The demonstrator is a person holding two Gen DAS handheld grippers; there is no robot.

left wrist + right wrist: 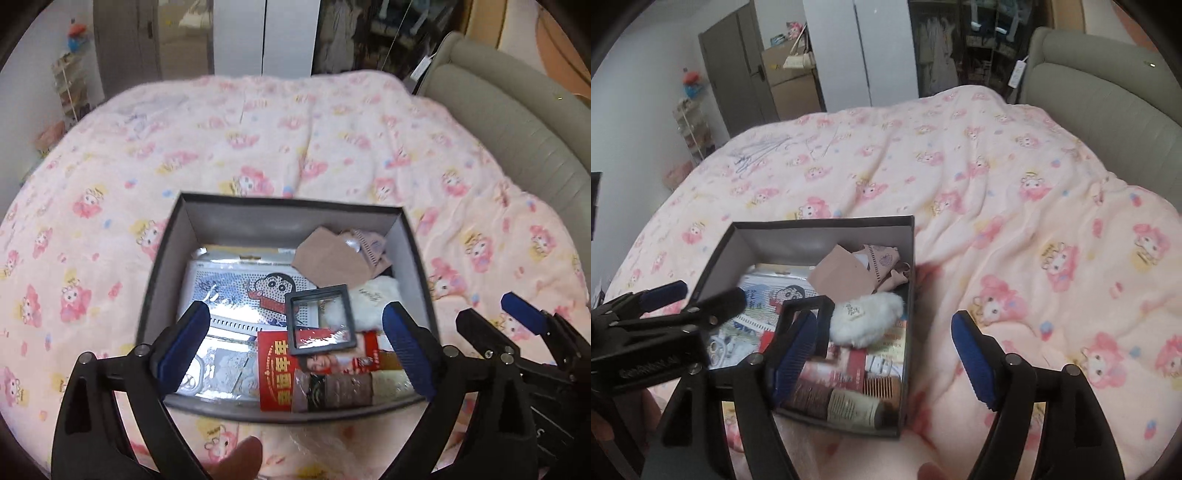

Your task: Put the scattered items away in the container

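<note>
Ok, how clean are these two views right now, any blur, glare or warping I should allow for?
Left wrist view: bedspread soft and smeared, box contents sharper, glare on the plastic-wrapped cartoon sheet. Right wrist view: dimmer, box contents blurred, the black frame smeared. Both views: strong fisheye bowing with dark corners; left gripper and right gripper crisp.

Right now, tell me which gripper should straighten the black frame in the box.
Left, probably: the left gripper hangs open over the black frame in the box; the right gripper straddles the box's right wall.
</note>
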